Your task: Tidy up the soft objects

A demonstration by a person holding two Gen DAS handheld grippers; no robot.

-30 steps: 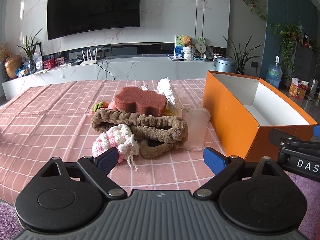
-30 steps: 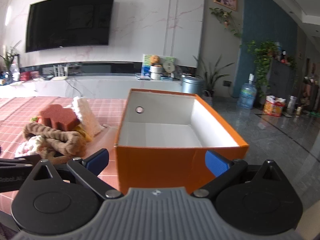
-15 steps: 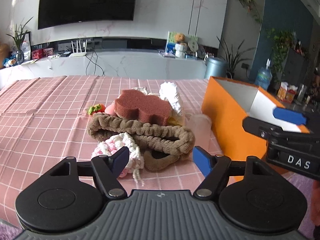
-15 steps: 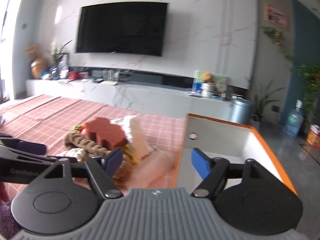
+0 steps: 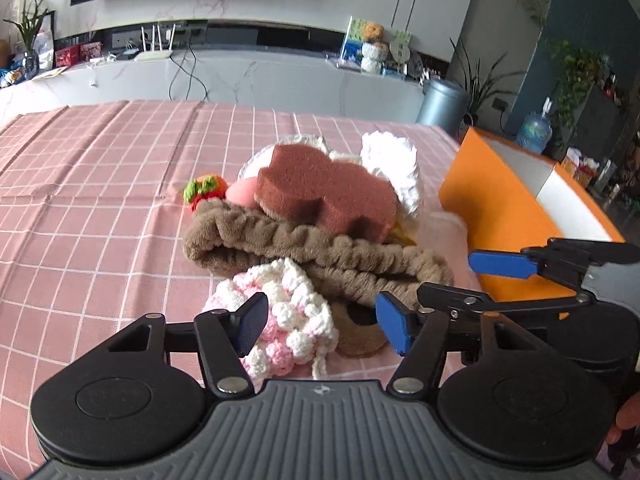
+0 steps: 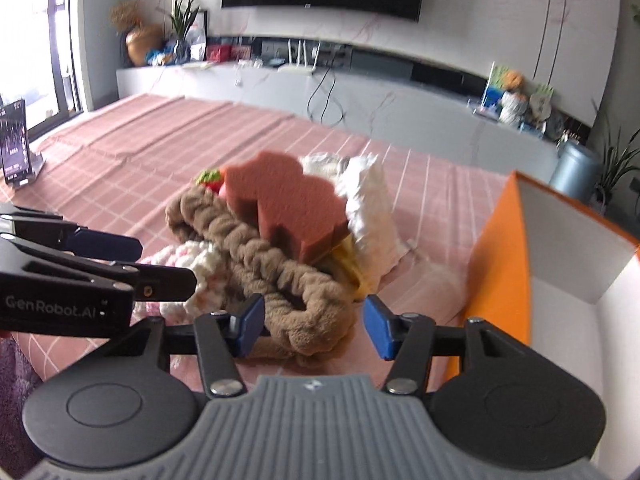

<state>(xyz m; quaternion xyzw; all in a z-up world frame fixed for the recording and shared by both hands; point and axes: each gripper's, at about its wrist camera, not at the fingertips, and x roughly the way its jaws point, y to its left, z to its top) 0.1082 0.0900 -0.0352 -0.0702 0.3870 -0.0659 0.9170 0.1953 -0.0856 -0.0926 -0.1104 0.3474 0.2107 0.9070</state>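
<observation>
A pile of soft things lies on the pink checked tablecloth (image 5: pixel 92 216): a reddish-brown sponge (image 5: pixel 324 196) on top, a brown fuzzy headband (image 5: pixel 304 248), a pink-and-white crochet piece (image 5: pixel 280 312), a white cloth (image 5: pixel 392 164) and a small knitted strawberry (image 5: pixel 204 190). My left gripper (image 5: pixel 320 326) is open, with the crochet piece between its fingers. My right gripper (image 6: pixel 312 330) is open around the near end of the headband (image 6: pixel 280 276). The sponge (image 6: pixel 288 208) also shows in the right wrist view. An open, empty orange box (image 5: pixel 500 216) stands right of the pile.
A low white TV bench (image 5: pixel 256 76) with a router and ornaments runs behind the table. A grey bin (image 5: pixel 442 104) and a water bottle (image 5: pixel 534 132) stand on the floor at the right. A phone on a stand (image 6: pixel 16 144) sits at the table's far left.
Both grippers have moved in toward the pile. The right gripper has swung left, away from the box, and now straddles the headband. The left gripper now straddles the crochet piece.
</observation>
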